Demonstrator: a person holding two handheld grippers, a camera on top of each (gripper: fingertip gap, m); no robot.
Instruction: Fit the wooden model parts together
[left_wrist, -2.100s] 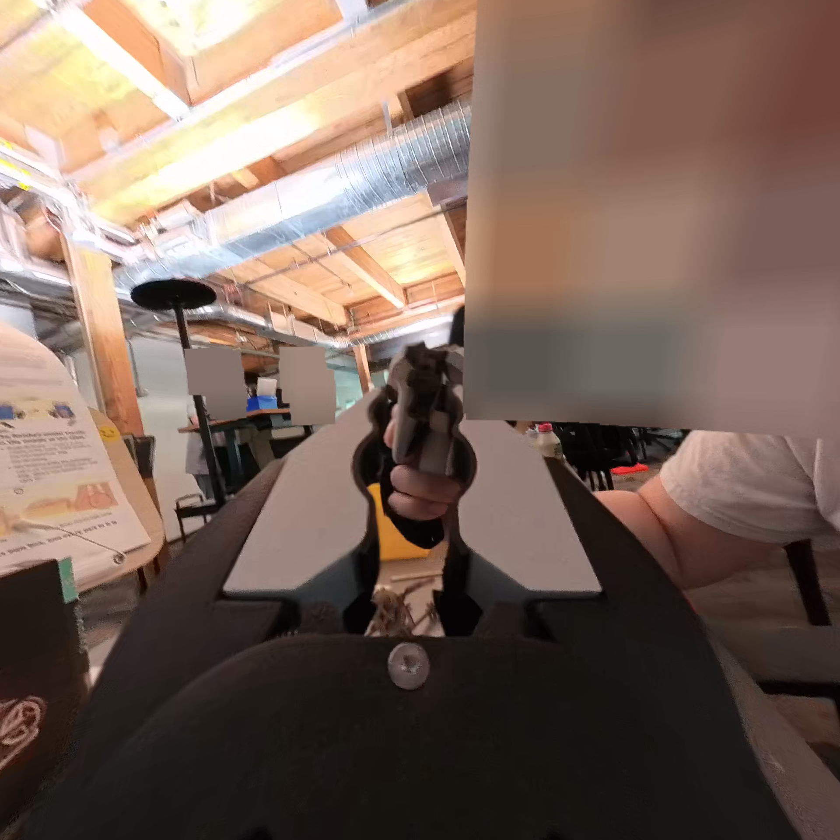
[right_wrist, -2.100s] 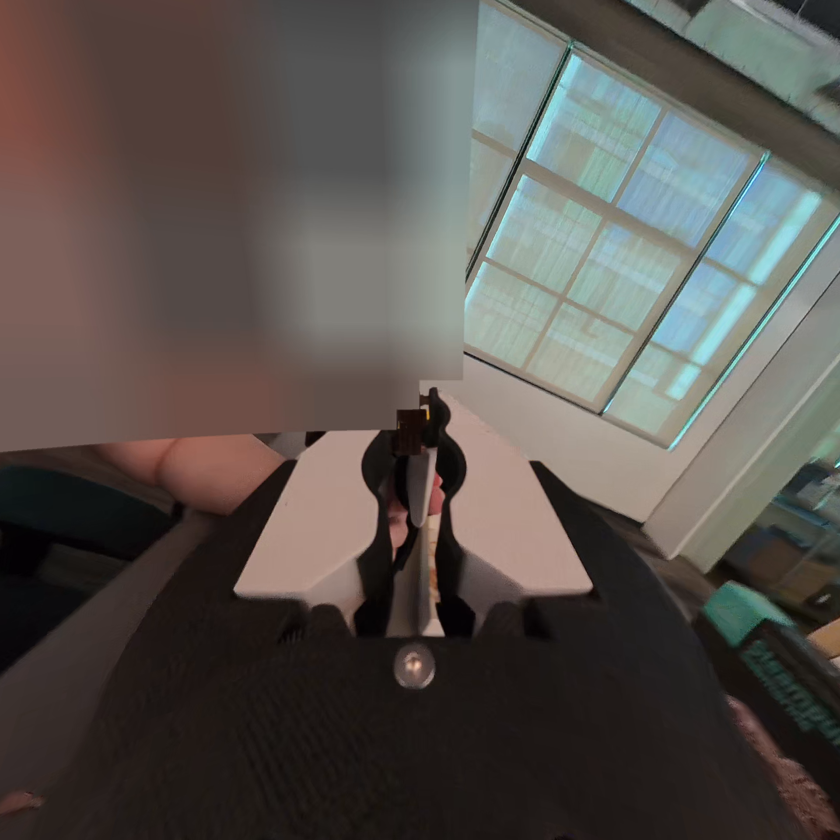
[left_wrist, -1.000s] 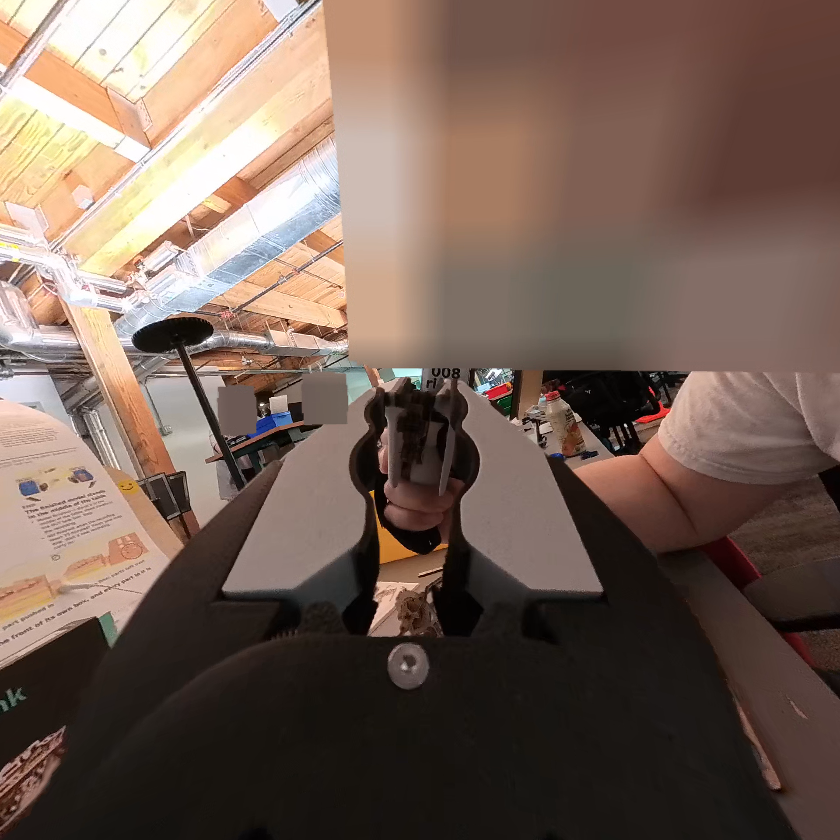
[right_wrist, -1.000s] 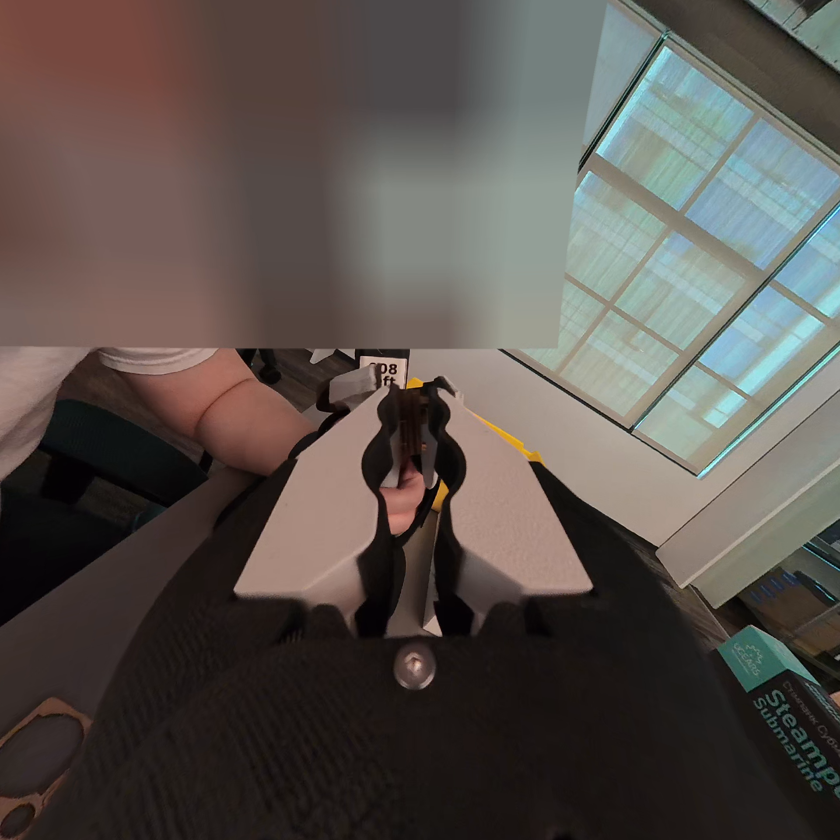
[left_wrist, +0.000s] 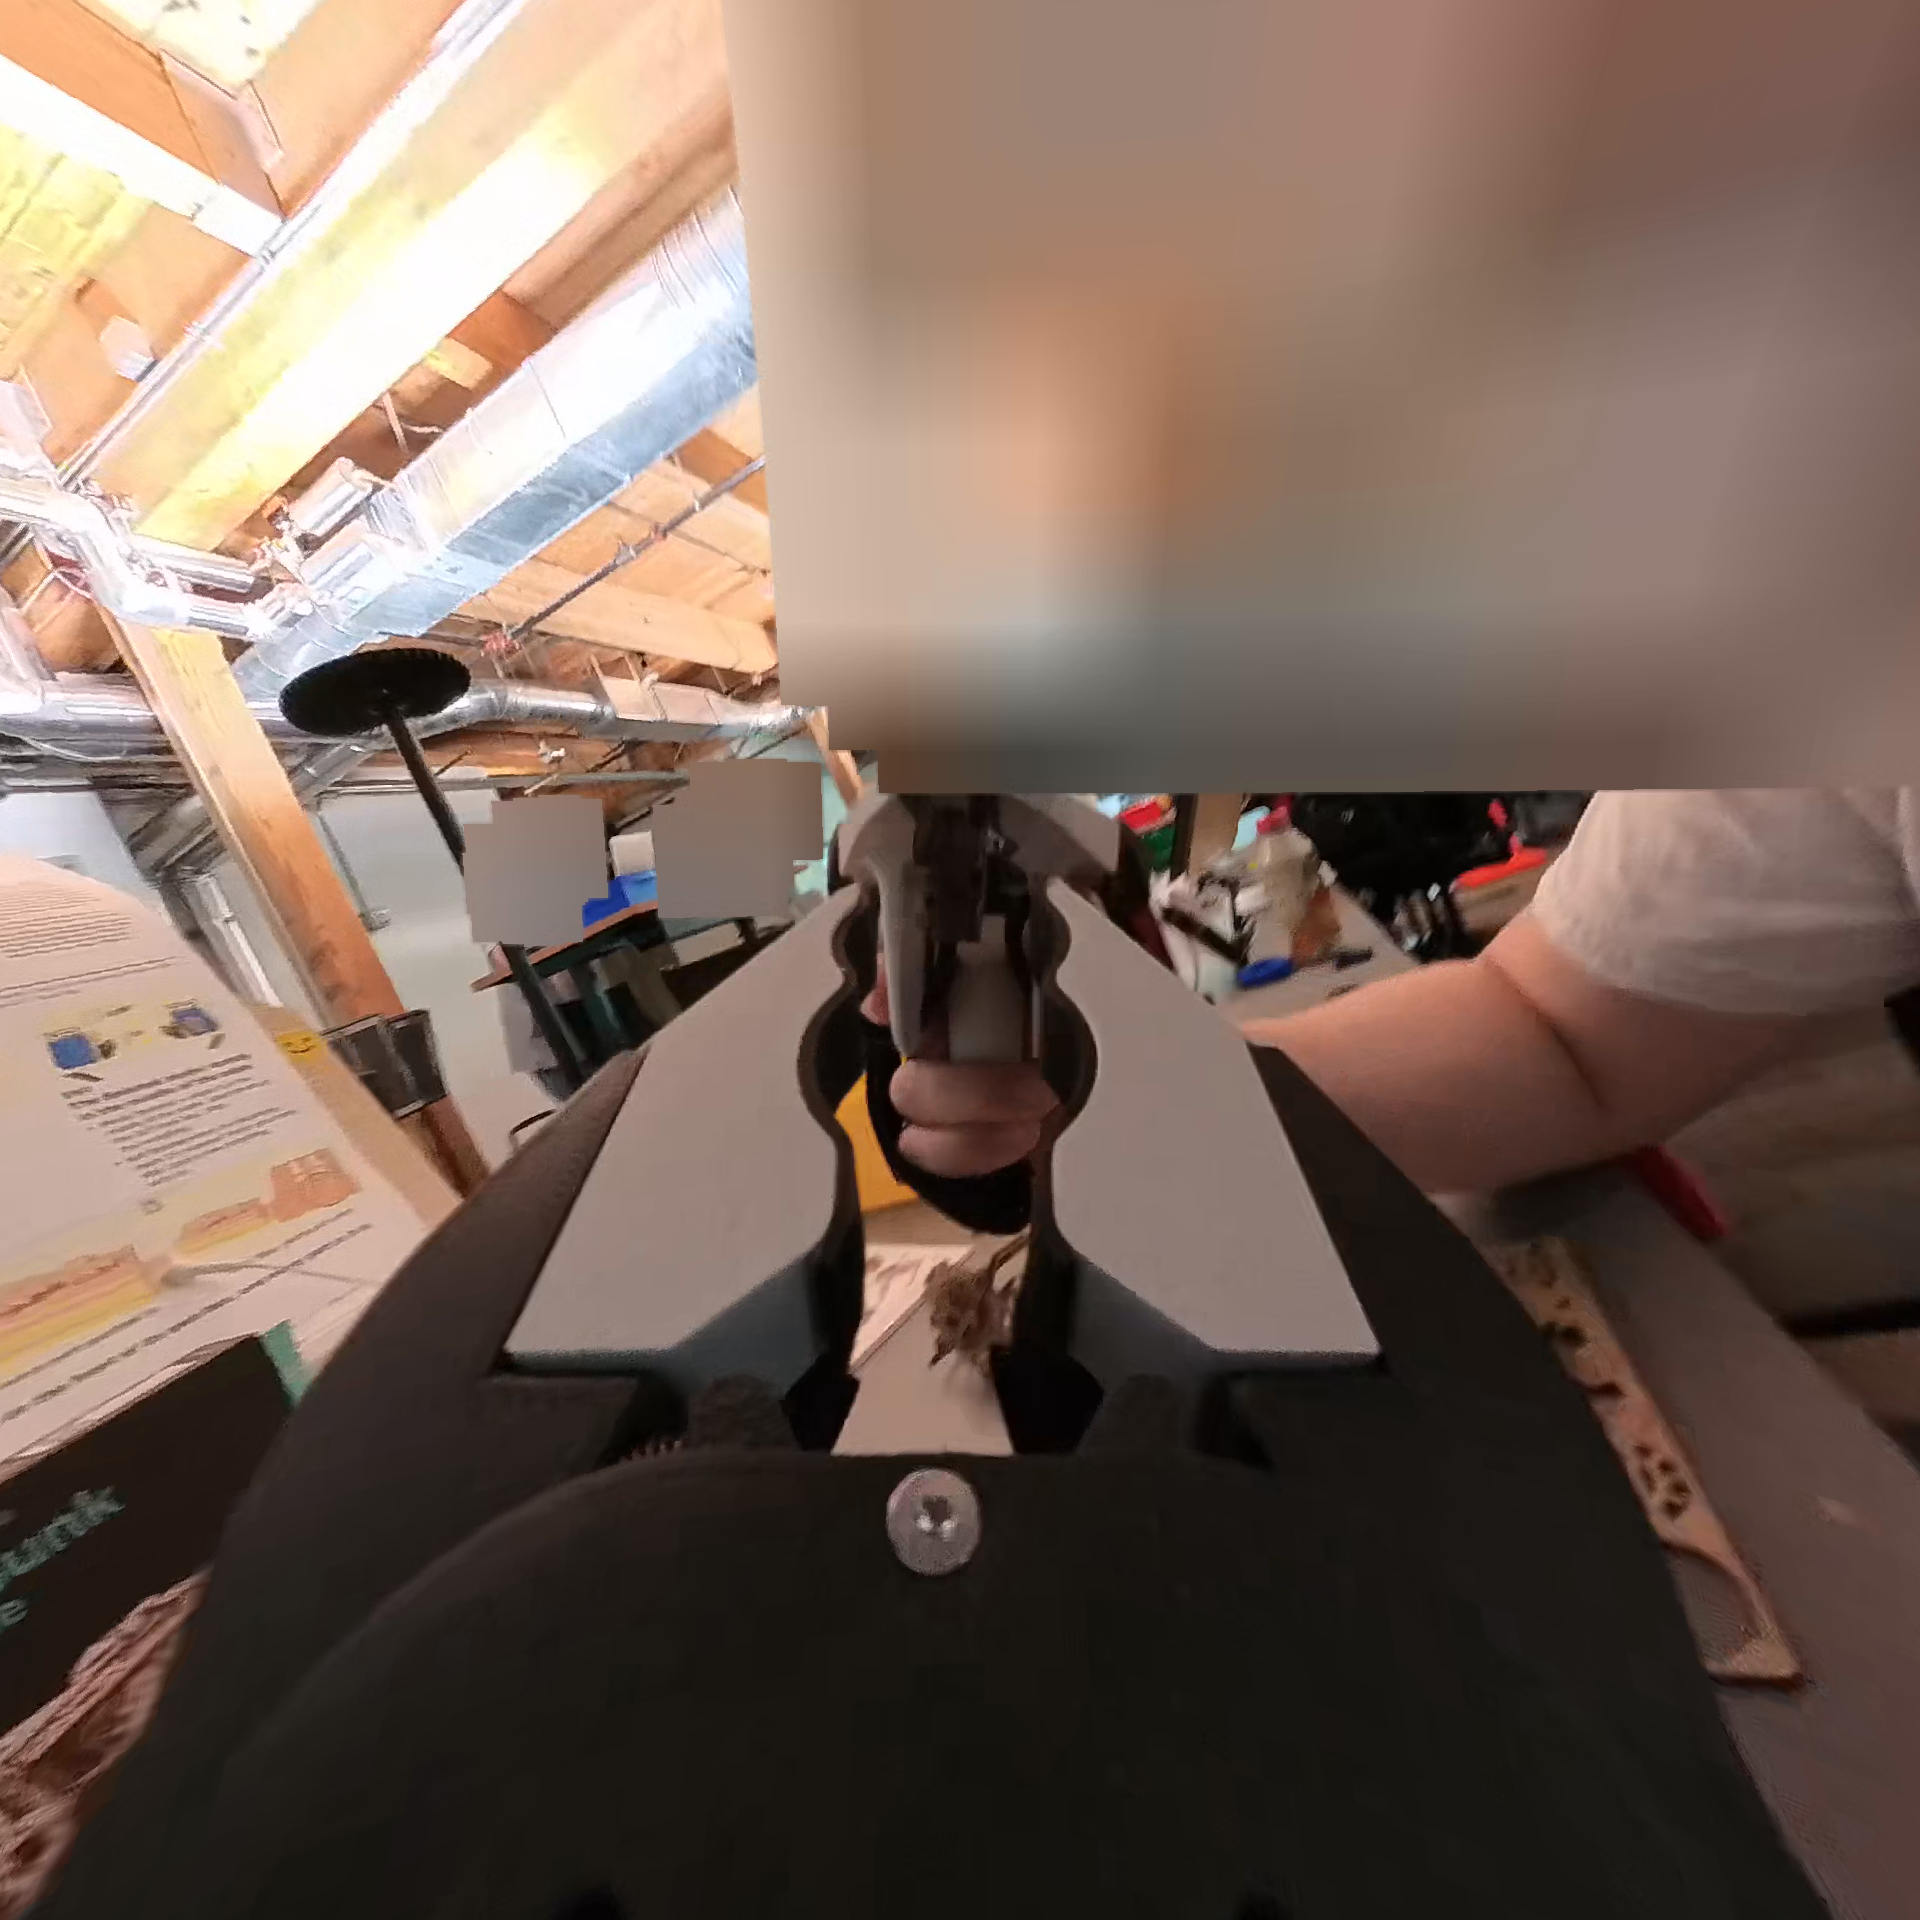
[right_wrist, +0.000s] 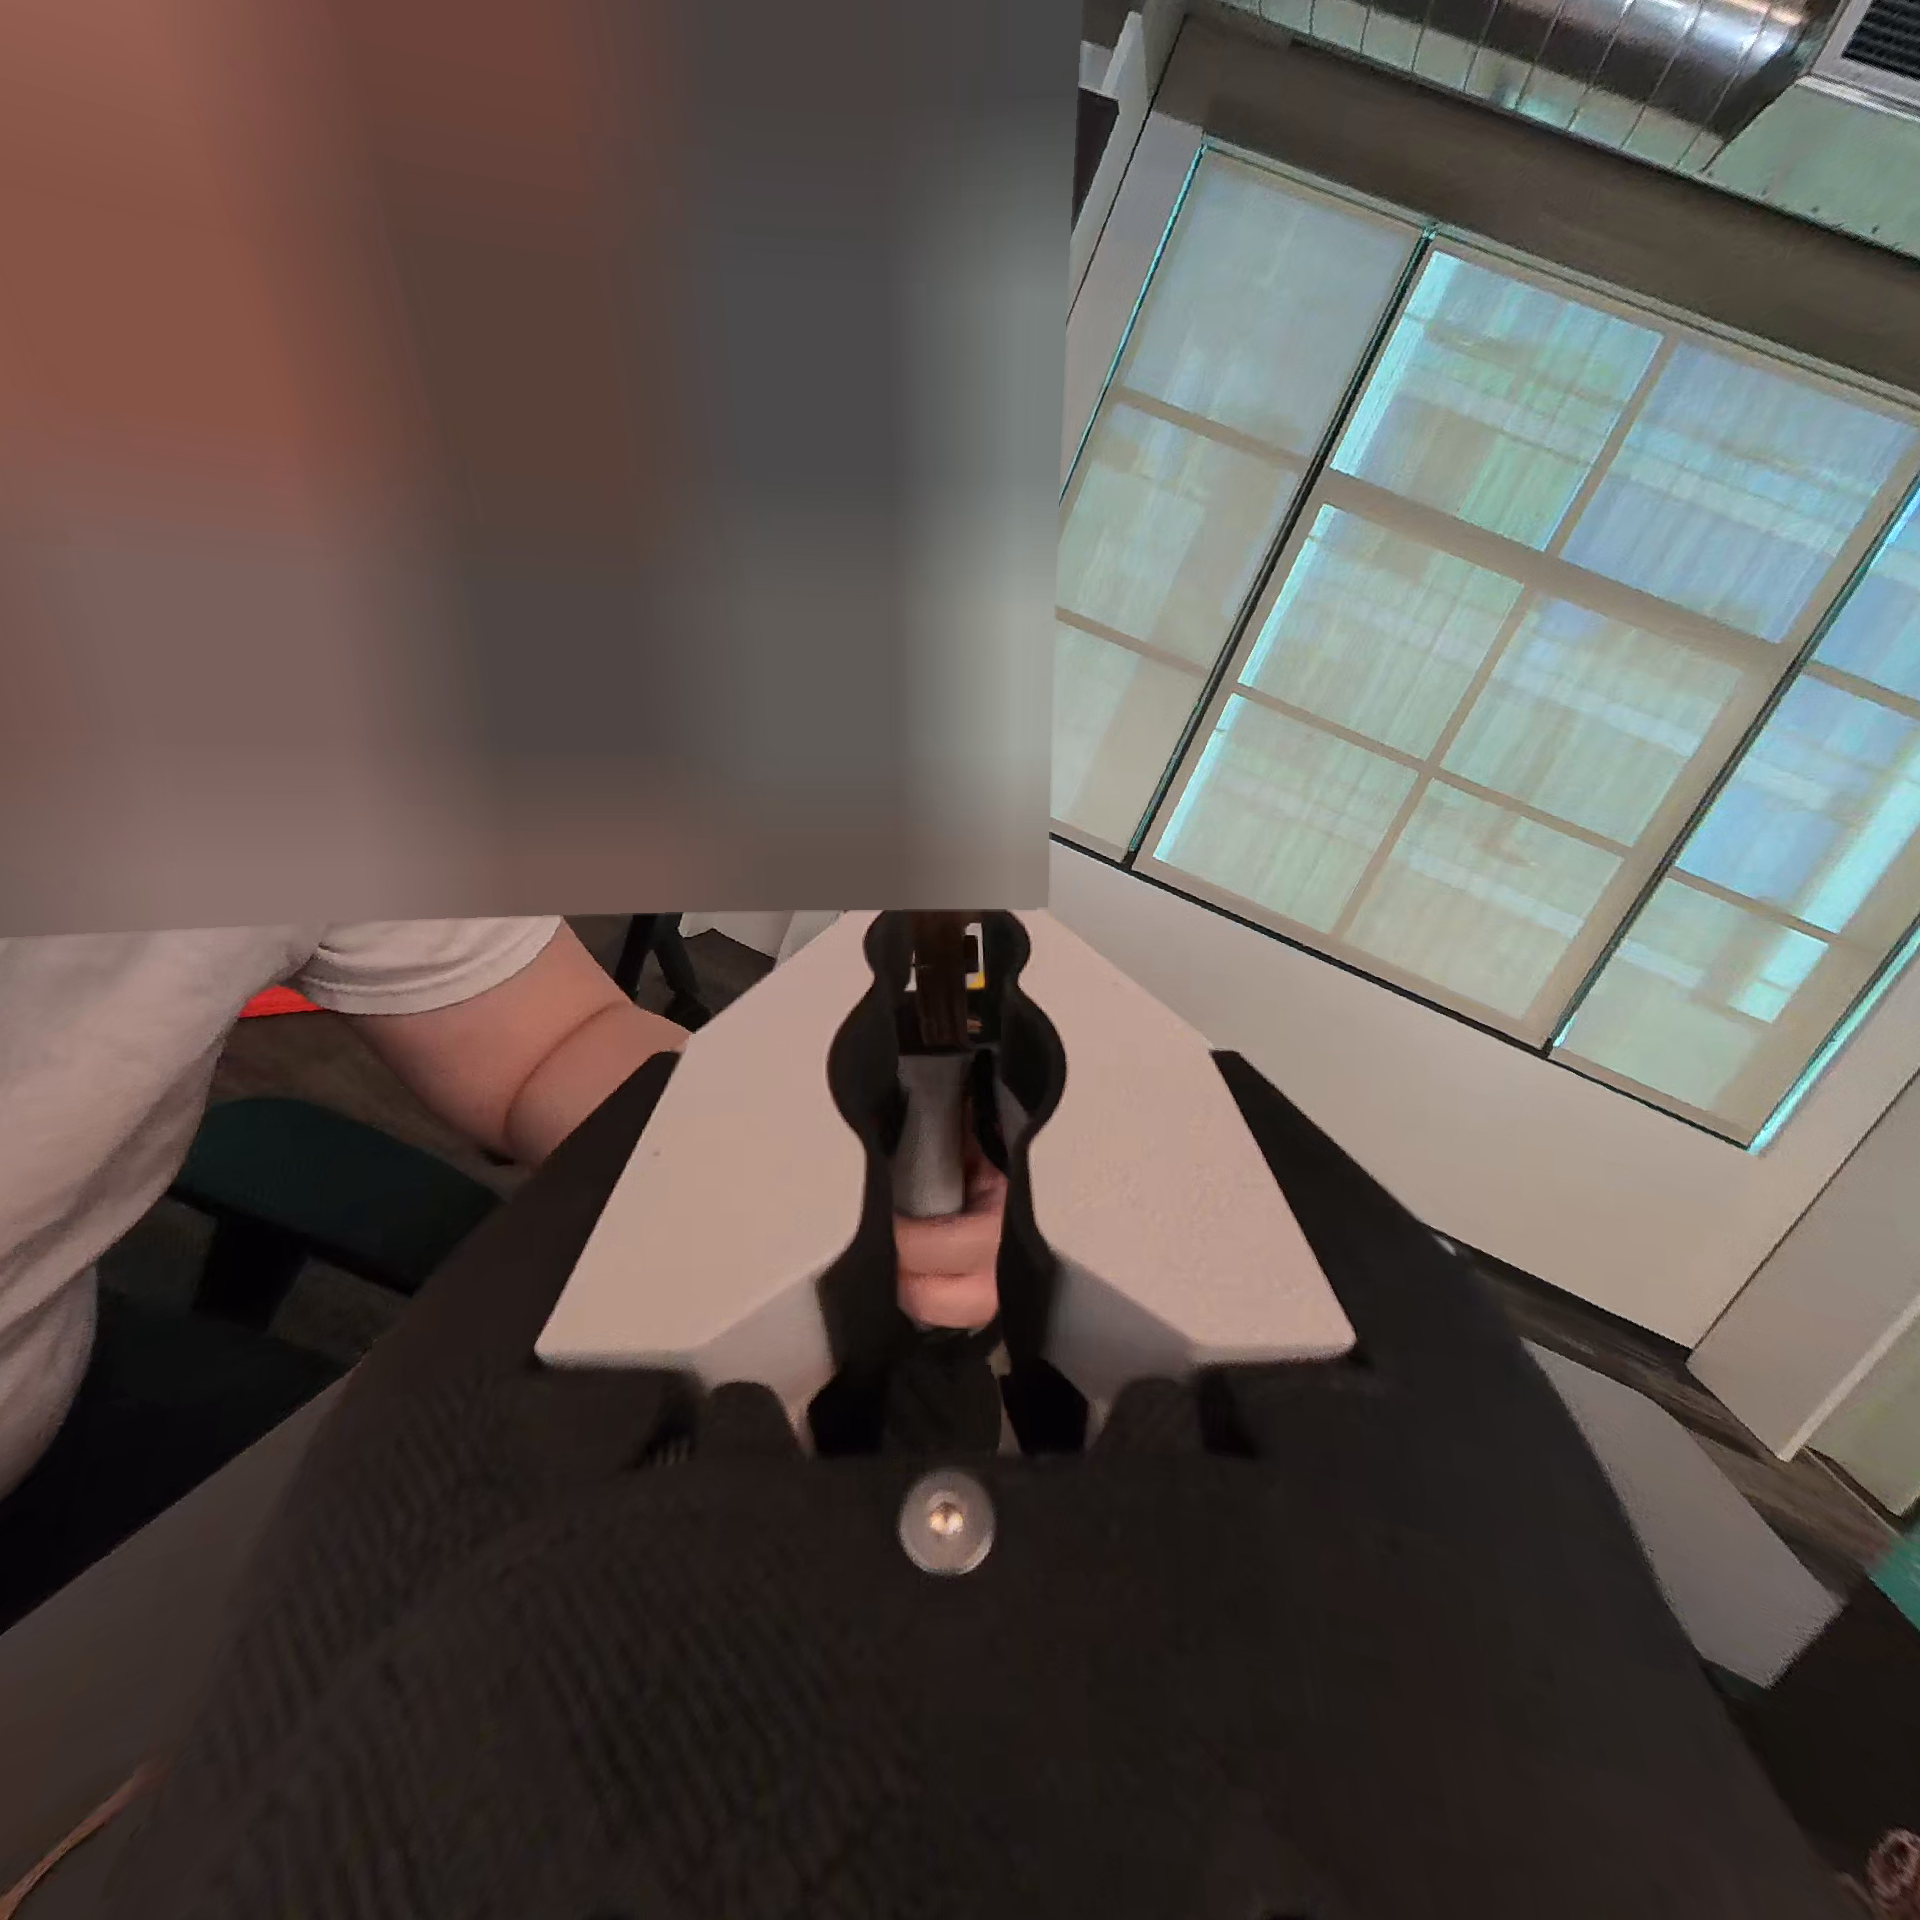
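Left wrist view: the left claw is nearly closed, tips meeting the right claw head-on; a dark wooden part sits between them.

Right wrist view: the right claw pinches the brown part at its tips.

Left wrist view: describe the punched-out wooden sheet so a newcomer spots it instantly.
Start at the grey table edge on the right, below the bare forearm. The flat tan laser-cut wooden sheet lies along it, the only thing there riddled with dark cut-out holes.
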